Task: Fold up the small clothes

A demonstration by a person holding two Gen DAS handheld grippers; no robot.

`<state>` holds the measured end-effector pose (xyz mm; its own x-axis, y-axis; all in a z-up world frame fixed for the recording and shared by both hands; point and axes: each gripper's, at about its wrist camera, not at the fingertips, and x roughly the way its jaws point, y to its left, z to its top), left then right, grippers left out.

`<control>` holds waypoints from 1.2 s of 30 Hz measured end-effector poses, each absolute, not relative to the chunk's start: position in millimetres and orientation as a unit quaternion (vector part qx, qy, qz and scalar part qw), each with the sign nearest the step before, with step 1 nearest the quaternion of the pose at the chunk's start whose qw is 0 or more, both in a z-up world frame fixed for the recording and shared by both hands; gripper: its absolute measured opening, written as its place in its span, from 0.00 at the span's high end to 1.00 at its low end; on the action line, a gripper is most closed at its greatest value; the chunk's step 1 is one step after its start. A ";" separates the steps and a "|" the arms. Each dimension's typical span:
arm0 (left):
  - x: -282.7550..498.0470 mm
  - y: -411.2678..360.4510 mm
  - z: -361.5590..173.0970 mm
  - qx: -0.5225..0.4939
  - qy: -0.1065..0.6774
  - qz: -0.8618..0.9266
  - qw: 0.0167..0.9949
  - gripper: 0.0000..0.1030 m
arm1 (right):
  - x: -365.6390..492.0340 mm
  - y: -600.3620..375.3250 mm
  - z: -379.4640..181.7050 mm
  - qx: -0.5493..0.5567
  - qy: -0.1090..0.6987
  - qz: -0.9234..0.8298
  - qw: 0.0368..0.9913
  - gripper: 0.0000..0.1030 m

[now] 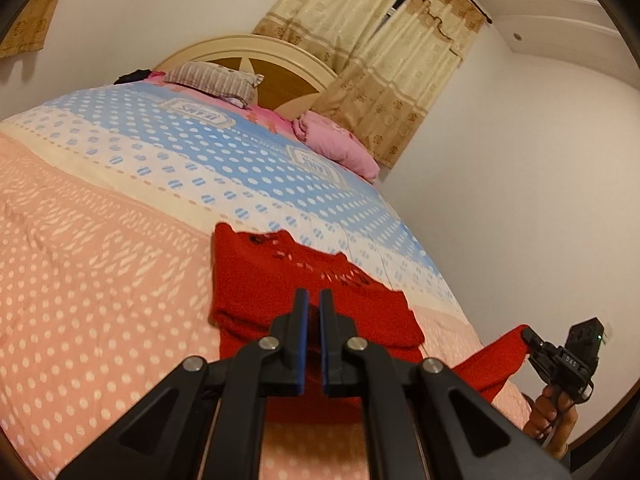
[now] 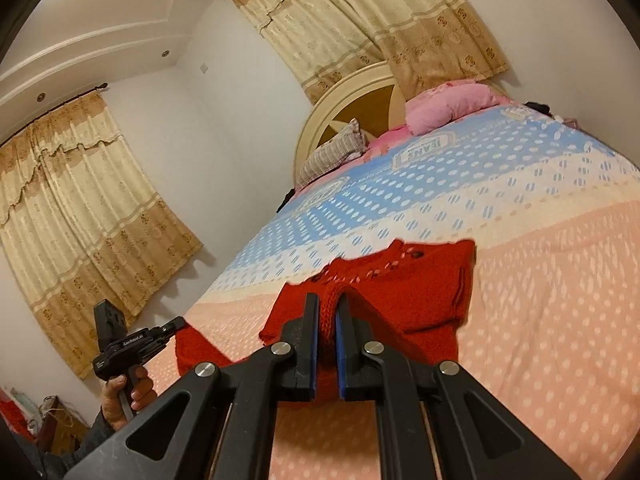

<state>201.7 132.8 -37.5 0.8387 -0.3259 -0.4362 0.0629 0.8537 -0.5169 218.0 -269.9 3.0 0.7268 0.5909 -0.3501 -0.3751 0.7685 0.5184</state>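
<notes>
A small red knitted sweater (image 1: pixel 280 280) lies on the bed, its far part flat on the spread and its near edge lifted. My left gripper (image 1: pixel 313 298) is shut on the near edge of the red knit. My right gripper (image 2: pixel 328 300) is shut on another part of the same near edge, with the knit pinched between its blue pads (image 2: pixel 341 344). The right gripper also shows in the left wrist view (image 1: pixel 528 336), holding a red corner off the bed's side. The left gripper shows in the right wrist view (image 2: pixel 180 322), gripping the other end of the sweater (image 2: pixel 400 288).
The bed (image 1: pixel 100 240) has a pink and blue dotted spread. A striped pillow (image 1: pixel 212 78) and a pink quilt (image 1: pixel 340 144) lie by the cream headboard (image 1: pixel 256 52). Beige curtains (image 1: pixel 380 60) hang behind. White walls flank the bed.
</notes>
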 end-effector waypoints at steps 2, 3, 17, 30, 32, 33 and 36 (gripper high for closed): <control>211.0 134.9 -32.9 -0.250 0.259 -0.104 0.927 0.95 | 225.2 -268.5 8.7 0.207 0.250 0.256 0.910 0.94; 214.3 134.6 -31.5 -0.248 0.257 -0.103 0.928 0.95 | 231.4 -267.5 12.6 0.205 0.246 0.252 0.913 0.94; 287.1 142.9 -23.2 -0.223 0.256 -0.081 0.937 1.00 | 320.1 -245.8 23.4 0.181 0.254 0.227 0.923 0.94; 332.8 123.3 -77.3 -0.149 0.340 -0.108 0.922 0.77 | 410.2 -242.6 -44.2 0.185 0.328 0.176 0.909 0.94; 330.4 114.9 -88.4 -0.132 0.360 -0.105 0.918 0.54 | 412.2 -240.1 -51.6 0.177 0.334 0.176 0.909 0.94; 328.4 112.2 -93.4 -0.132 0.360 -0.104 0.918 0.43 | 412.4 -239.0 -55.3 0.174 0.336 0.177 0.909 0.94; 333.6 109.3 -104.4 -0.141 0.376 -0.100 0.910 0.37 | 409.6 -236.9 -58.9 0.168 0.337 0.177 0.909 0.94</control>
